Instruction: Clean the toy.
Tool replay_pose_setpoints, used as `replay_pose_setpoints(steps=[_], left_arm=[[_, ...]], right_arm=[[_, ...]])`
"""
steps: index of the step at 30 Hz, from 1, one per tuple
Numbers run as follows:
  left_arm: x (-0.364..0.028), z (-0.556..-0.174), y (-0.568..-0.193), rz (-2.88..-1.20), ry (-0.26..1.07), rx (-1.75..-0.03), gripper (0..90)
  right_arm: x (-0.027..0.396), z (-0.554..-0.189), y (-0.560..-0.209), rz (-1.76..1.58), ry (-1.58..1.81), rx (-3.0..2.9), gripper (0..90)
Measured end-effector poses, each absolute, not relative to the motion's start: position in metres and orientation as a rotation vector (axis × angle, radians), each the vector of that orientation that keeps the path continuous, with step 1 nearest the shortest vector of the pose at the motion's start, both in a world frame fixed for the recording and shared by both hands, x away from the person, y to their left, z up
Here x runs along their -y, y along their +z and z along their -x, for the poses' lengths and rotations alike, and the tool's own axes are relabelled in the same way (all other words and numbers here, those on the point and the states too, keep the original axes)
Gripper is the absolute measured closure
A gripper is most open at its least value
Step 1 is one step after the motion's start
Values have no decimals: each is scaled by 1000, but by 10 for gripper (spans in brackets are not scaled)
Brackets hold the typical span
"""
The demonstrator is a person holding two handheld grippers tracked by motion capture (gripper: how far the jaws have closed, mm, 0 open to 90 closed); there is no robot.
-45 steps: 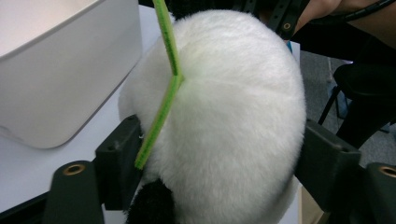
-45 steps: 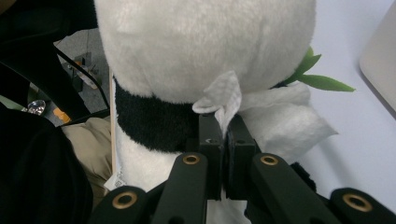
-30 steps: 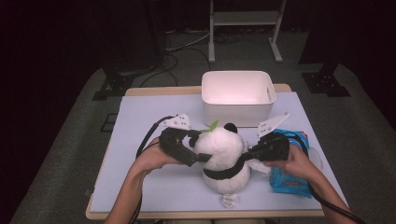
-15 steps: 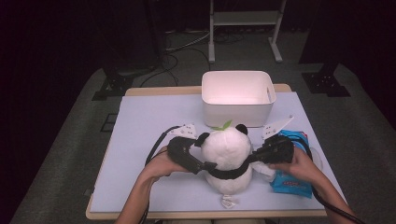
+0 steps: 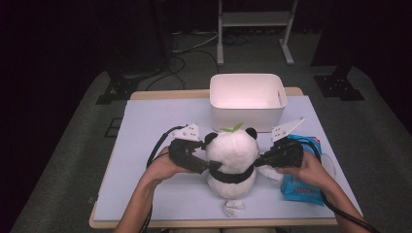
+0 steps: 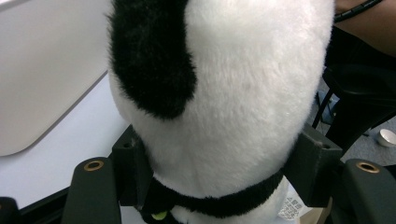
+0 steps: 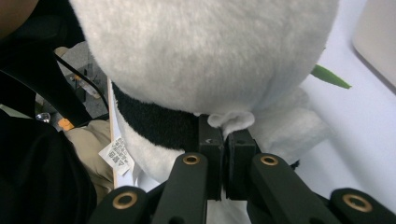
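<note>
Panda (image 5: 232, 160) stands upright between 2 grippers: left gripper (image 6: 219, 172) just closing around its neck, right gripper (image 7: 225, 140) pinching fur.

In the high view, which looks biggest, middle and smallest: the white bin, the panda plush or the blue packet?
1. White bin, largest.
2. Panda plush, nearly as big, though nearer the camera.
3. Blue packet, smallest; a hand partly hides it.
</note>
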State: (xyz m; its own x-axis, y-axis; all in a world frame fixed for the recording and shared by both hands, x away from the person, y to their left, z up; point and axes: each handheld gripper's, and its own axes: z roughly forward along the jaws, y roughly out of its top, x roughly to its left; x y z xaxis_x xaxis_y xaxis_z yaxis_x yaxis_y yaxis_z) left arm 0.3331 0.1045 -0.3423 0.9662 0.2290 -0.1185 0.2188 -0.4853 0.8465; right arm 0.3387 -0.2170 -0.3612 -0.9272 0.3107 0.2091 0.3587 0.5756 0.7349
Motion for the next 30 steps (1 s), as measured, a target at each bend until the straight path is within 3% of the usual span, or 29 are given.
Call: replay_pose_setpoints(steps=[30], left_arm=[[-108, -331, -337, -2126, 30, -303, 337]], right_arm=[[225, -340, -304, 554, -1476, 2734, 869]])
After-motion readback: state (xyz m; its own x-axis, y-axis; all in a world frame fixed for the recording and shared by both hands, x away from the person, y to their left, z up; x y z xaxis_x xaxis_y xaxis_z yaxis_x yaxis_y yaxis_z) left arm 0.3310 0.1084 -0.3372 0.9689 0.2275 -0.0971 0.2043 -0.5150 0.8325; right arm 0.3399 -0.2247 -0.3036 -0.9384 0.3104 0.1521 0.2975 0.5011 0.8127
